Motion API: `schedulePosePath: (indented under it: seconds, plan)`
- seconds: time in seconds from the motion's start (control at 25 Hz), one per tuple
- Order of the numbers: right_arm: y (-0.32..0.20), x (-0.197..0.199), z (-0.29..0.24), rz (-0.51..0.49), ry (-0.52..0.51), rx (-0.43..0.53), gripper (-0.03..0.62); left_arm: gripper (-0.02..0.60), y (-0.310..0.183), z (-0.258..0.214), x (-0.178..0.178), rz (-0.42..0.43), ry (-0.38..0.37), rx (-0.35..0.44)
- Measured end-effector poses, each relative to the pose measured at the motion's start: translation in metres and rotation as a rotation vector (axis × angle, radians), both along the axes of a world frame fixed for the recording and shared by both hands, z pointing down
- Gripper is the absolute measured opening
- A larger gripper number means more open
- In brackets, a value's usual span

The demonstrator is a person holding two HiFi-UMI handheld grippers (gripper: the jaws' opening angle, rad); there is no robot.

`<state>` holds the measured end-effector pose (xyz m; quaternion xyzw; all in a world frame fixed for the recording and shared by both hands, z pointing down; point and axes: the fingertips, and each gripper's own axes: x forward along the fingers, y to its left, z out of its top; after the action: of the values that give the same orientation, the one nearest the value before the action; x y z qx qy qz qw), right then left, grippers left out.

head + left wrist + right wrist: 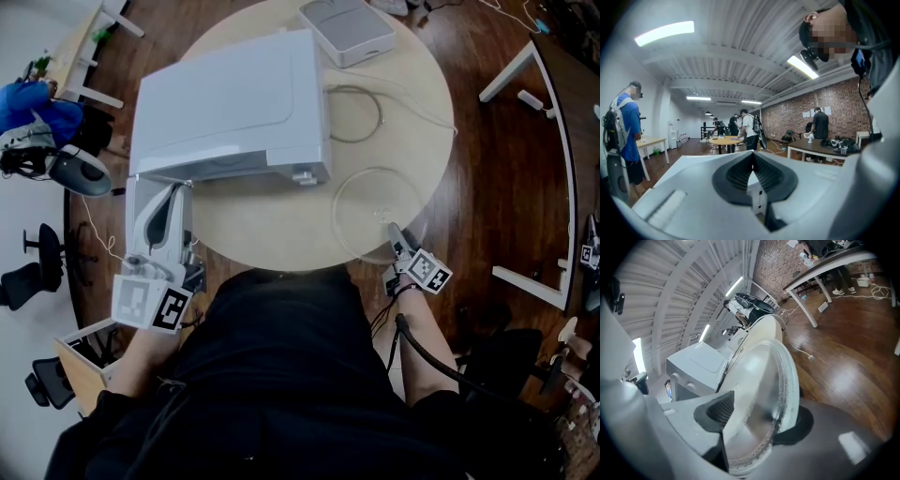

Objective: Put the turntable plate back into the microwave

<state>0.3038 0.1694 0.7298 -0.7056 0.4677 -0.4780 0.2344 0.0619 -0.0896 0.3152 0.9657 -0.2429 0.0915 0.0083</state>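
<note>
The clear glass turntable plate (375,202) lies on the round wooden table (272,230) near its front right edge. My right gripper (396,234) is at the plate's near rim. In the right gripper view the plate (764,394) stands edge-on between the jaws of my right gripper (759,413), with the ribbed pads against both faces. The white microwave (230,103) sits at the table's left; its door (134,216) hangs open toward me. My left gripper (172,197) is over that door. In the left gripper view its tips (752,157) meet, with nothing seen between them.
A white box (347,28) sits at the table's far edge, and a thin cable (361,112) loops beside the microwave. White desks (534,178) stand to the right on the wood floor. A person in blue (33,108) and office chairs (37,253) are at the left.
</note>
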Motion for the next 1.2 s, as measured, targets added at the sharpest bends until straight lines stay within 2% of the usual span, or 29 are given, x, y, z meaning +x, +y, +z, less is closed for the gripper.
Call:
schedulePosePath:
  seconds: [0.24, 0.48, 0.68, 0.88, 1.08, 1.2]
  plan:
    - [0.011, -0.001, -0.007, 0.067, -0.008, 0.003, 0.195, 0.008, -0.004, 0.001, -0.002, 0.035, 0.024, -0.009]
    - [0.023, -0.018, -0.01, 0.166, -0.065, 0.044, 0.149, 0.008, -0.009, 0.004, -0.009, 0.063, 0.038, -0.025]
    - [0.025, -0.022, -0.024, 0.206, -0.031, 0.084, 0.111, 0.008, -0.018, 0.012, -0.024, 0.052, 0.047, -0.043]
    - [0.024, -0.022, -0.036, 0.23, -0.019, 0.11, 0.083, 0.008, -0.019, 0.011, -0.024, 0.075, 0.061, -0.045]
    - [0.024, -0.022, -0.048, 0.288, -0.061, 0.201, 0.05, 0.008, -0.018, 0.01, -0.025, 0.091, 0.071, -0.046]
    - [0.025, -0.021, -0.053, 0.349, -0.12, 0.249, 0.031, 0.008, -0.017, 0.009, -0.028, 0.098, 0.075, -0.044]
